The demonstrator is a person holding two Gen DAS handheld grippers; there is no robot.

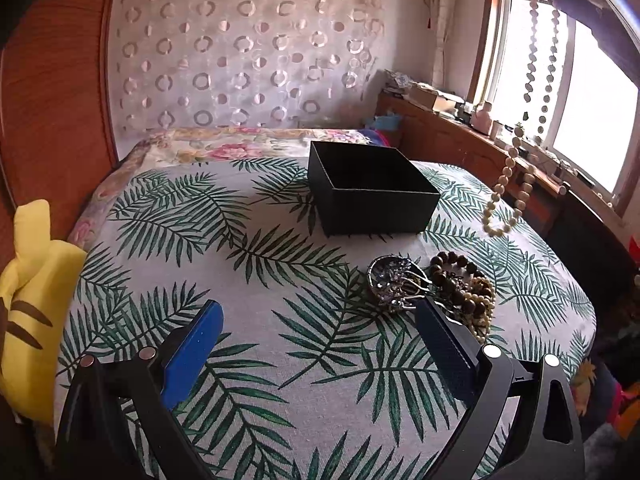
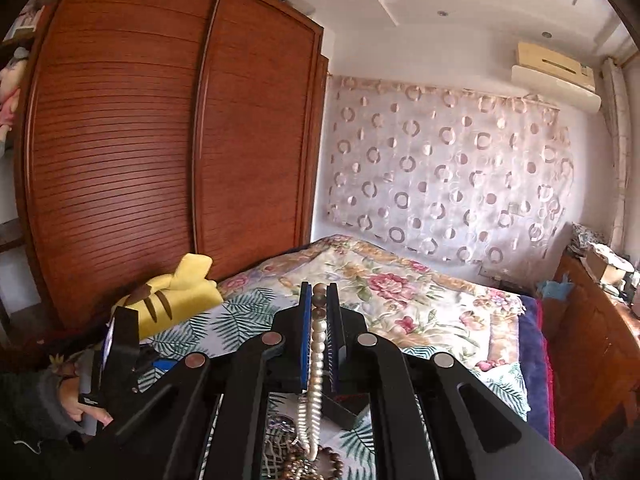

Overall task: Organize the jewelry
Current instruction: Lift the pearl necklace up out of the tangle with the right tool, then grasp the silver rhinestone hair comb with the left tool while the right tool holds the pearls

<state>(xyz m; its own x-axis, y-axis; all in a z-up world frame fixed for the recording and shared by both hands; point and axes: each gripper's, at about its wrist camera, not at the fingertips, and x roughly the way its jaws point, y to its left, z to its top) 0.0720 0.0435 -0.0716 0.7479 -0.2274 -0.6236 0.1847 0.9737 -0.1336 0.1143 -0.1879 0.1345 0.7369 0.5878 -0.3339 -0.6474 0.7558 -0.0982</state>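
Note:
An open black box (image 1: pixel 372 188) stands on the leaf-print cloth (image 1: pixel 280 280). In front of it lies a jewelry pile: a silver ornate piece (image 1: pixel 390 282) and dark brown bead bracelets (image 1: pixel 460 280). A cream bead necklace (image 1: pixel 508 184) hangs in the air at the right, above the pile. My left gripper (image 1: pixel 318 320) is open and empty, low over the cloth, left of the pile. My right gripper (image 2: pixel 319 292) is shut on the bead necklace (image 2: pixel 316 360), which dangles down to the pile (image 2: pixel 308 464). A corner of the box (image 2: pixel 340 412) shows below the fingers.
A yellow plush toy (image 1: pixel 28 308) sits at the cloth's left edge, and it shows in the right wrist view (image 2: pixel 172 300). A floral bedspread (image 2: pixel 400 292) lies beyond. A wooden wardrobe (image 2: pixel 160 140) stands left, a cluttered wooden sideboard (image 1: pixel 460 132) right under the window.

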